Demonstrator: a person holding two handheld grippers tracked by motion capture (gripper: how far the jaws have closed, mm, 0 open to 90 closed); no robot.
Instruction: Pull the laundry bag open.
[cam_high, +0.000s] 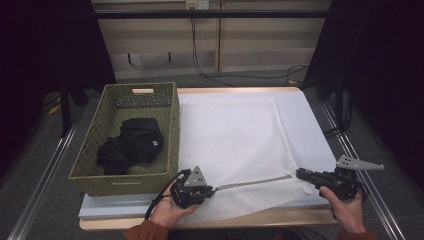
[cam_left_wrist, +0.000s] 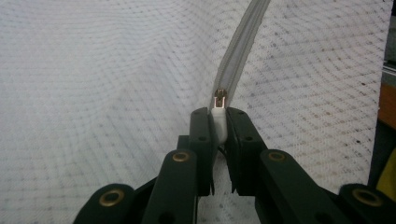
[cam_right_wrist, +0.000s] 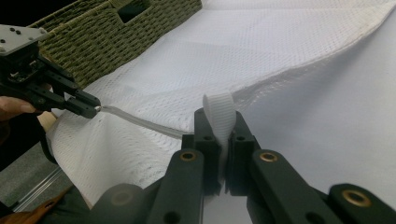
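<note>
A white mesh bag (cam_high: 235, 135) lies flat on the table, its grey zipper (cam_high: 252, 183) running along the near edge. My left gripper (cam_high: 210, 190) is shut on the white zipper pull (cam_left_wrist: 219, 122) at the zipper's left end, just behind the metal slider (cam_left_wrist: 220, 99). My right gripper (cam_high: 300, 174) is shut on a white fabric tab (cam_right_wrist: 219, 112) at the bag's right corner. In the right gripper view the left gripper (cam_right_wrist: 93, 108) shows far off, with the zipper (cam_right_wrist: 140, 123) stretched between the two.
A woven olive basket (cam_high: 170, 131) stands at the table's left and holds black clothing (cam_high: 131, 142). A white sheet (cam_high: 305, 125) covers the table under the bag. Cables (cam_high: 210, 75) trail on the floor behind the table.
</note>
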